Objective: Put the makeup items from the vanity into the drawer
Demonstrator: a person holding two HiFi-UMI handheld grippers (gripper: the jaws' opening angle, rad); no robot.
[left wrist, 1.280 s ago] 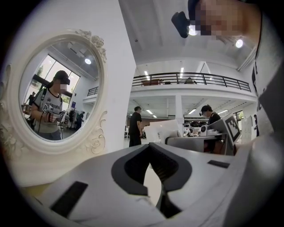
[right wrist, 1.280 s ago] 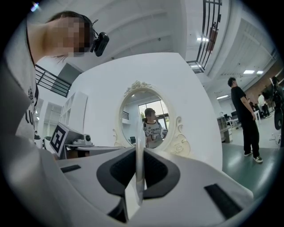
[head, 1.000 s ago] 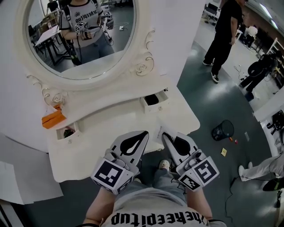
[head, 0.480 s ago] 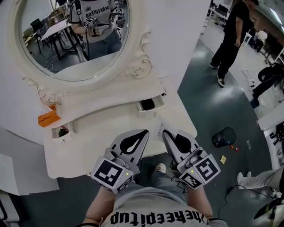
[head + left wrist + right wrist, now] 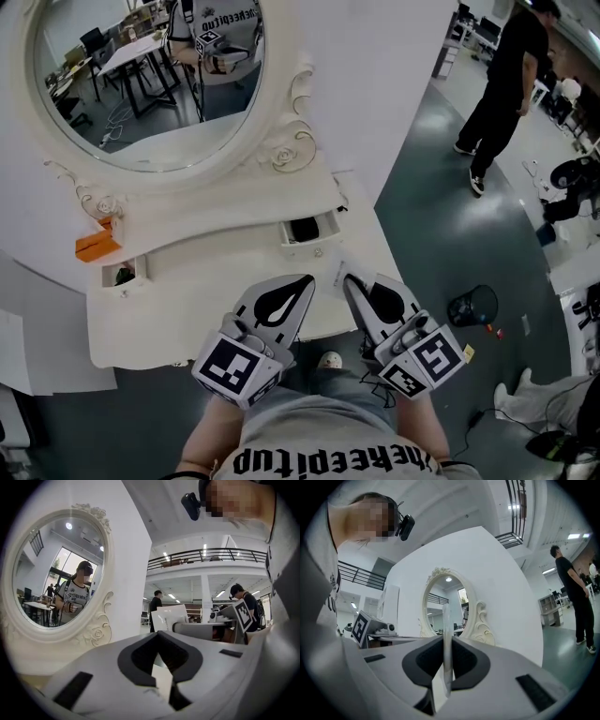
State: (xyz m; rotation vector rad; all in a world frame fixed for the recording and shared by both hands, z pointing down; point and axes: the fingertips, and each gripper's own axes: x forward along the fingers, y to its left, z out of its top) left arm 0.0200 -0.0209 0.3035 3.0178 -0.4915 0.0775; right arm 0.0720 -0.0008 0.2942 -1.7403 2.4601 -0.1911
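A white vanity [image 5: 187, 323] with an oval mirror [image 5: 141, 84] stands in front of me. Two small drawers are pulled out: the left drawer [image 5: 123, 284] holds something small, and the right drawer [image 5: 314, 246] has a dark thing inside. An orange item [image 5: 94, 247] lies on the shelf beside the mirror. My left gripper [image 5: 305, 281] hovers at the vanity's front edge, shut and empty. My right gripper [image 5: 345, 279] is beside it, shut on a thin flat white packet [image 5: 169, 617], which shows edge-on in the right gripper view [image 5: 447, 639].
A black waste bin [image 5: 472, 305] stands on the grey floor to the right. A person in black [image 5: 502, 94] stands at the far right, and another person's legs [image 5: 534, 394] show at the lower right. White sheets [image 5: 28, 347] lie left of the vanity.
The vanity has drifted to the left in the head view as I shifted sideways. Both grippers keep their pose relative to me, and the packet stays in the right one.
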